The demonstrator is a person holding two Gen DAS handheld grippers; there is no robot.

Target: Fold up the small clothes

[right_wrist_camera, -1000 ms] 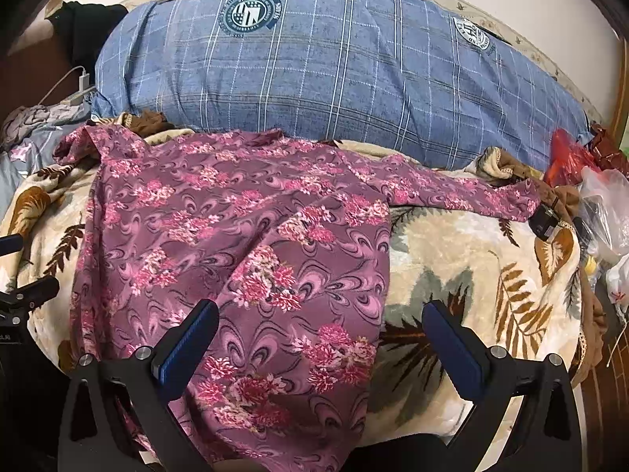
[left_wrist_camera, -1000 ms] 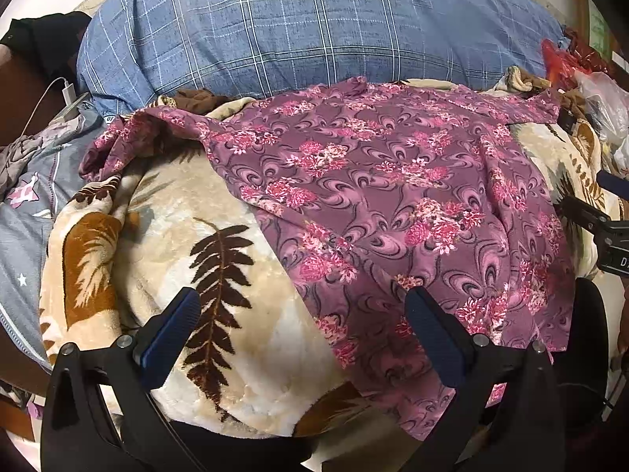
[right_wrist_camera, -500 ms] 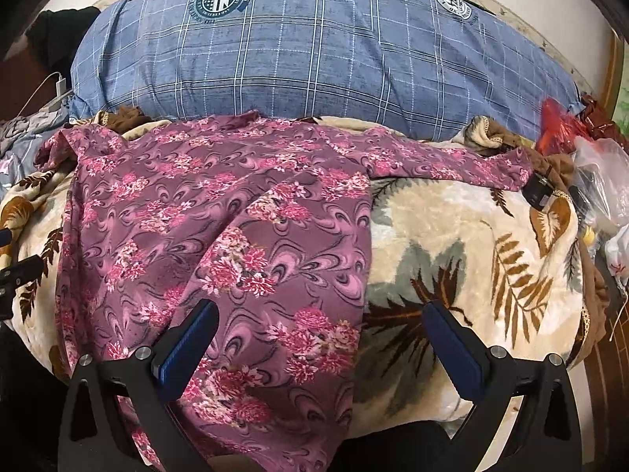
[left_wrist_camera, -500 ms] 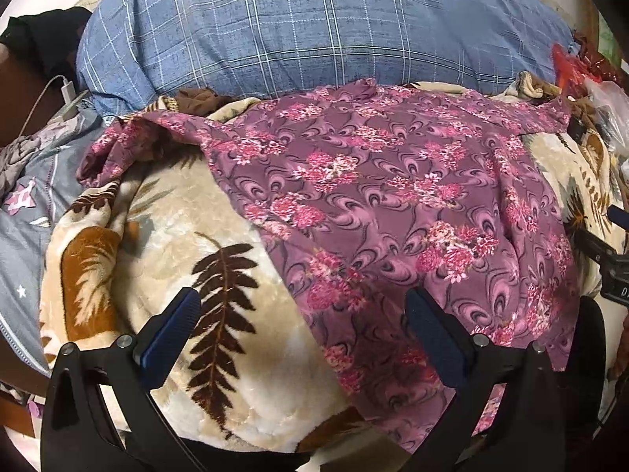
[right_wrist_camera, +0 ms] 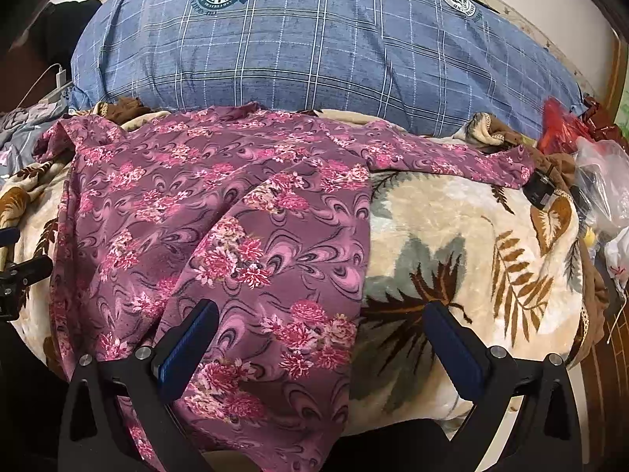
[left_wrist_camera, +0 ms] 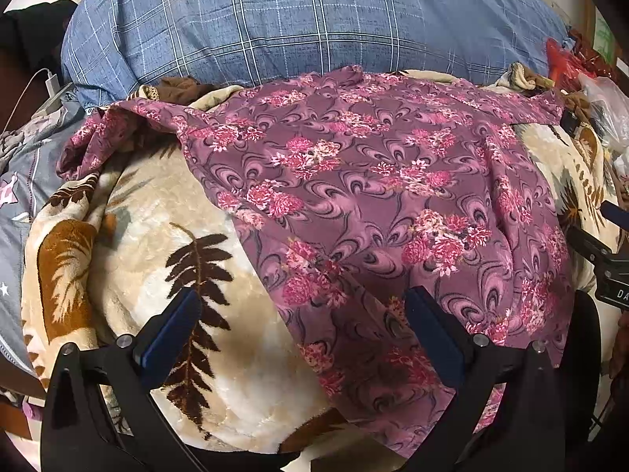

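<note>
A purple garment with pink flowers (left_wrist_camera: 373, 196) (right_wrist_camera: 220, 212) lies spread flat on a cream blanket with leaf prints (left_wrist_camera: 157, 275) (right_wrist_camera: 452, 244). One sleeve reaches far left, the other far right. My left gripper (left_wrist_camera: 302, 310) hovers open over the garment's lower left edge, its right finger above the cloth. My right gripper (right_wrist_camera: 322, 322) hangs open over the lower right edge, its left finger above the cloth. Neither holds anything. The right gripper (left_wrist_camera: 605, 259) shows at the right edge of the left wrist view, and the left gripper (right_wrist_camera: 15, 271) at the left edge of the right wrist view.
A big blue checked pillow (right_wrist_camera: 314, 51) lies behind the garment. Red and clear plastic bags (right_wrist_camera: 582, 145) crowd the right side. A white charger and cable (left_wrist_camera: 51, 82) and grey bedding (left_wrist_camera: 15, 165) sit at the left. The bed's front edge runs below the grippers.
Both grippers have moved slightly forward and lower over the garment's bottom hem. The garment has not moved, and both grippers have stayed open.
</note>
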